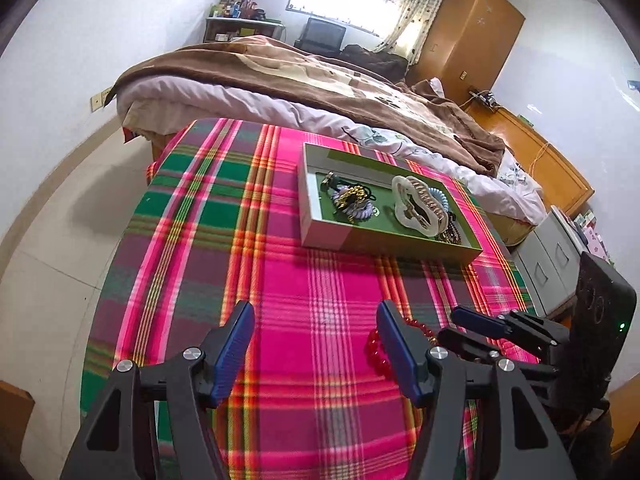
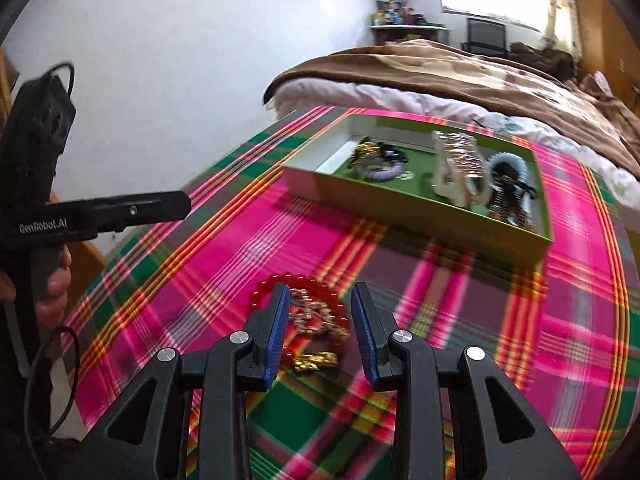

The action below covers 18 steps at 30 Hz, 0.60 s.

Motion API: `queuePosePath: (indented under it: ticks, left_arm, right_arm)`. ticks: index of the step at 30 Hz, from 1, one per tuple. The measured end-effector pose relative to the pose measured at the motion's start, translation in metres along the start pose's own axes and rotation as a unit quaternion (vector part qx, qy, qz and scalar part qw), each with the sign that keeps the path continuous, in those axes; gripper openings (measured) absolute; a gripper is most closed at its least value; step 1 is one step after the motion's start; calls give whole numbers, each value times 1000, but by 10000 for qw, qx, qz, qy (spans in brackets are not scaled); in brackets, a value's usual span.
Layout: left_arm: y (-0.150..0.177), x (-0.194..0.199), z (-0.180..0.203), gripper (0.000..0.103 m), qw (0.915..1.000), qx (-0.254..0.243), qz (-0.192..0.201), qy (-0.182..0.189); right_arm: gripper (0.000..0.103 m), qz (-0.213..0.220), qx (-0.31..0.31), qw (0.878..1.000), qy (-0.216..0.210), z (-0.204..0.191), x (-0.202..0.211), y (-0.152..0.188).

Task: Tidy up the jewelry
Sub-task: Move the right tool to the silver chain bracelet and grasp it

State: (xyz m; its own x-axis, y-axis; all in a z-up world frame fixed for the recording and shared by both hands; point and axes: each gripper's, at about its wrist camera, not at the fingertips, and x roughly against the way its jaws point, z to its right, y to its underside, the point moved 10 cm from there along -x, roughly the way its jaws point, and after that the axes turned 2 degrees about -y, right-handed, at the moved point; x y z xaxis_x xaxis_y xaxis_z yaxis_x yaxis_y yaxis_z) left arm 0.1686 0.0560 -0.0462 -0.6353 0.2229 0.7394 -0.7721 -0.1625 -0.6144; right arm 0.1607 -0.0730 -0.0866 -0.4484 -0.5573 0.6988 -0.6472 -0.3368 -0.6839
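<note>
1. Blue-padded left gripper (image 1: 316, 354) hangs released over the plaid cloth (image 1: 280, 240), nothing between its jaws.
2. Red bead bracelet (image 2: 304, 308) and gold pieces lie on the cloth between the right gripper's (image 2: 320, 328) parted, unclenched jaws.
3. Farther right, the green tray (image 2: 420, 208) holds hair clips and bands.

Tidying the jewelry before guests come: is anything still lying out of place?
Yes. A red bead bracelet and some gold-coloured pieces lie loose on the plaid cloth, outside the green tray that holds the rest.
</note>
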Motion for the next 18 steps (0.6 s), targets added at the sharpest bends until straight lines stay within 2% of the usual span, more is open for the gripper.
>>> queuePosePath:
  ticks: [10, 15, 18]
  left_arm:
    - [12, -3, -8, 63, 9999, 106, -102, 87]
    - [14, -5, -8, 63, 9998, 122, -137, 104]
    - [16, -8, -8, 63, 9997, 134, -172, 115]
  right_arm:
    - [33, -543, 638, 9964, 99, -13, -27, 9]
    - [33, -695, 908, 9934, 85, -19, -31, 10]
    - [33, -796, 1165, 9898, 213, -21, -33, 11]
